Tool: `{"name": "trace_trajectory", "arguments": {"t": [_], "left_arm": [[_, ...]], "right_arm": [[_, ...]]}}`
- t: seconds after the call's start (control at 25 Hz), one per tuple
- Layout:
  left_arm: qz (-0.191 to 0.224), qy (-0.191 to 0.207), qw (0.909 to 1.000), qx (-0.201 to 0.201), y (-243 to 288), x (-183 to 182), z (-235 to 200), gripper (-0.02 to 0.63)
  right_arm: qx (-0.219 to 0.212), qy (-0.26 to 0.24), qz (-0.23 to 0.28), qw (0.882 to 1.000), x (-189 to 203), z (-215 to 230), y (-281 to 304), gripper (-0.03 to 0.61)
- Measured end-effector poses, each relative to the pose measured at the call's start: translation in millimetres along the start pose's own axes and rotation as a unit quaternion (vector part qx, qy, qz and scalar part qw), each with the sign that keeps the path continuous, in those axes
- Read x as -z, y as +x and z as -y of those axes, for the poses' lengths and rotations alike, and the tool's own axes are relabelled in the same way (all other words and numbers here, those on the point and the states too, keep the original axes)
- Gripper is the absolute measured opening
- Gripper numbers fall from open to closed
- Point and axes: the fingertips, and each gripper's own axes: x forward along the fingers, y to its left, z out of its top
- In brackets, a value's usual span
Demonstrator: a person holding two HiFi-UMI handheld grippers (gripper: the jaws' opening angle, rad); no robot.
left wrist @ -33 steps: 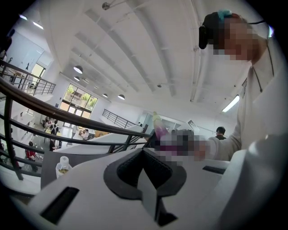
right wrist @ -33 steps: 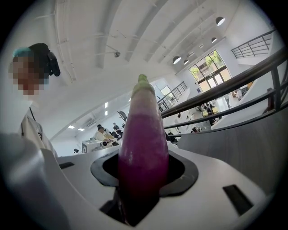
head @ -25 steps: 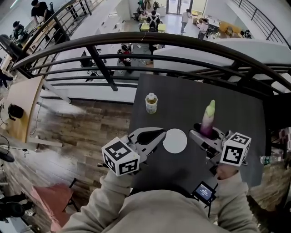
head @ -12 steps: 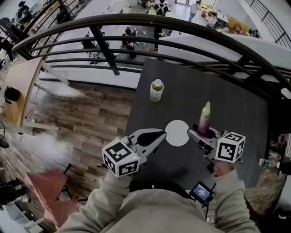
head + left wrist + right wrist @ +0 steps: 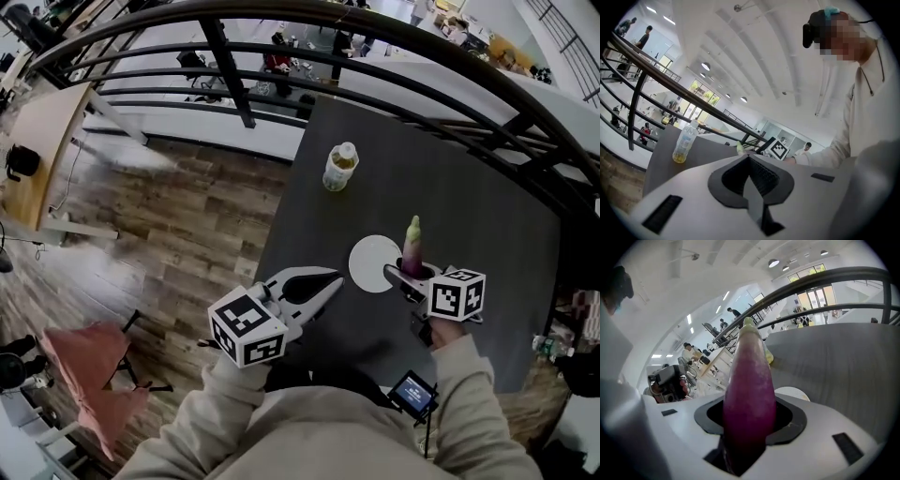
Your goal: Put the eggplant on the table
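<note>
The worktop [image 5: 487, 216] is a dark grey, matte rectangle with a faint grain running along it. A black railing [image 5: 441, 70] curves round its far side. Two things lie directly on it. A clear plastic bottle [image 5: 340, 167] with a pale cap stands upright near the far left corner, with yellowish liquid in its lower part. A flat white round disc [image 5: 373, 263] lies closer to the near edge, towards the middle of the worktop and well apart from the bottle.
</note>
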Motion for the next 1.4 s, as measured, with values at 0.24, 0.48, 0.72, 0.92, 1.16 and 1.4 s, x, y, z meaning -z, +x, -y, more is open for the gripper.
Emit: {"name": "trace_trajectory", "arguments": {"t": [0.24,0.48,0.72,0.92,1.16,1.4], "left_arm": [[0.011,-0.013,0.9997,-0.018,-13.3,6.3,-7.2,0.005],[0.013,-0.028,0.9990,-0.031,-20.9,18.4,-12.8,0.005],[0.020,-0.035,0.9979,-0.051,-32.8,20.4,-20.6,0.005],[0.022,-0.040,0.9972,-0.059,-36.0,24.2,-23.6,0.005],[0.025,-0.043,0.9966,-0.066,-39.2,24.3,-26.5,0.005],[0.023,-0.047,0.9965,-0.066,-40.0,24.6,-29.2,0.005]], "right_arm": [[0.028,0.007,-0.026,0.999,21.2,26.1,20.4,0.201],[0.056,0.003,-0.068,0.996,43.2,53.4,47.0,0.201],[0.097,-0.010,-0.105,0.990,59.1,75.5,62.3,0.201],[0.120,-0.032,-0.135,0.983,67.0,87.3,70.6,0.202],[0.127,-0.045,-0.146,0.980,69.3,90.8,74.0,0.213],[0.132,-0.052,-0.151,0.978,71.5,91.5,74.7,0.249]]}}
